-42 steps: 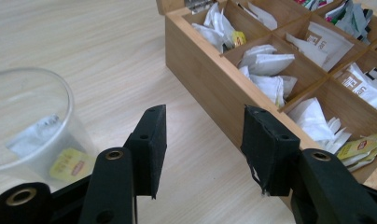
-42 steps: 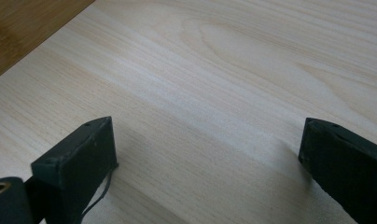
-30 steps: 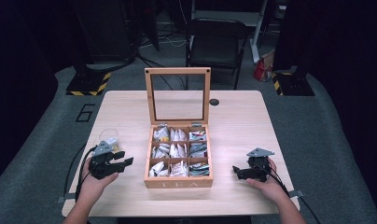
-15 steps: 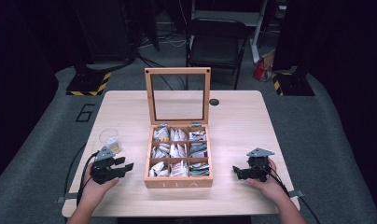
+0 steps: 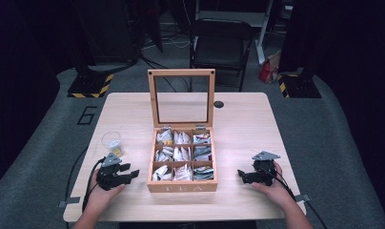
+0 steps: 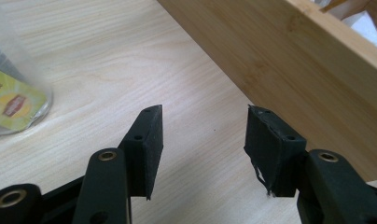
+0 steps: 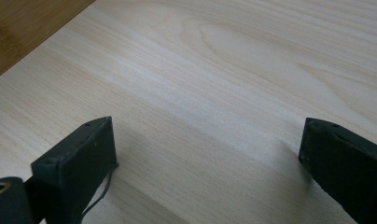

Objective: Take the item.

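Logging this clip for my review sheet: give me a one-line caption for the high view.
Open tea box mid-table, cup to its left, left gripper and right gripper resting open on either side.

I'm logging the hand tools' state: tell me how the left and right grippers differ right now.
The left gripper lies beside the tea box, near the plastic cup; the right gripper rests farther from the box. In their own views, the left's jaws gape narrower than the right's. Both are open, empty, pointing toward the box.
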### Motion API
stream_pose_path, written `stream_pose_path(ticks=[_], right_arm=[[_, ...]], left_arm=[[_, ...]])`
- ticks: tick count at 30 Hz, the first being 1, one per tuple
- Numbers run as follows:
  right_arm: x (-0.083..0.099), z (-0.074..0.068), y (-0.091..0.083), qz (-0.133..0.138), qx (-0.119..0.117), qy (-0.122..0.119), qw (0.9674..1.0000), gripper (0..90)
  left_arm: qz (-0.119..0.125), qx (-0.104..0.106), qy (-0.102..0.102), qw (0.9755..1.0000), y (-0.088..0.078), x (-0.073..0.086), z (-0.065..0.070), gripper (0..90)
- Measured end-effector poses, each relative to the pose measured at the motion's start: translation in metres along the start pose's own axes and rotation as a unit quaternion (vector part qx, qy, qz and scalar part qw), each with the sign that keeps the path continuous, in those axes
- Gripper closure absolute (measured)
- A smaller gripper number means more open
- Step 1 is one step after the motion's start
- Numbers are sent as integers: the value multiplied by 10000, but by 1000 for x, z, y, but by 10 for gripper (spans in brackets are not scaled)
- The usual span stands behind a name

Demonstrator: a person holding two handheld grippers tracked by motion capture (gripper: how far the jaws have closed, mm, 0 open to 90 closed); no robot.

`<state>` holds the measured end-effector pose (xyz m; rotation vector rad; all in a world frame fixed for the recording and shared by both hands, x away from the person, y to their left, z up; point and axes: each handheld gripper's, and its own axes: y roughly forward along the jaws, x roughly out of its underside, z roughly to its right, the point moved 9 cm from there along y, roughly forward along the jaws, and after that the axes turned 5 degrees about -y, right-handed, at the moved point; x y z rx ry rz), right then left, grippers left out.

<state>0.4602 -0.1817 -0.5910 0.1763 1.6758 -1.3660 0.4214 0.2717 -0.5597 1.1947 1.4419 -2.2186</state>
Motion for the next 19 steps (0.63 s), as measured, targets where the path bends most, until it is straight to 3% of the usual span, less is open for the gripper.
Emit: stream_pose_path(ticks=[5,19], right_arm=[[0,0,0,-2,0,-8,10000,35],[0,0,0,-1,0,-2,10000,34]], left_arm=[[-134,-11,80,9999,2,3,1,466],[-62,84,32,9999,-1,0,5,464]])
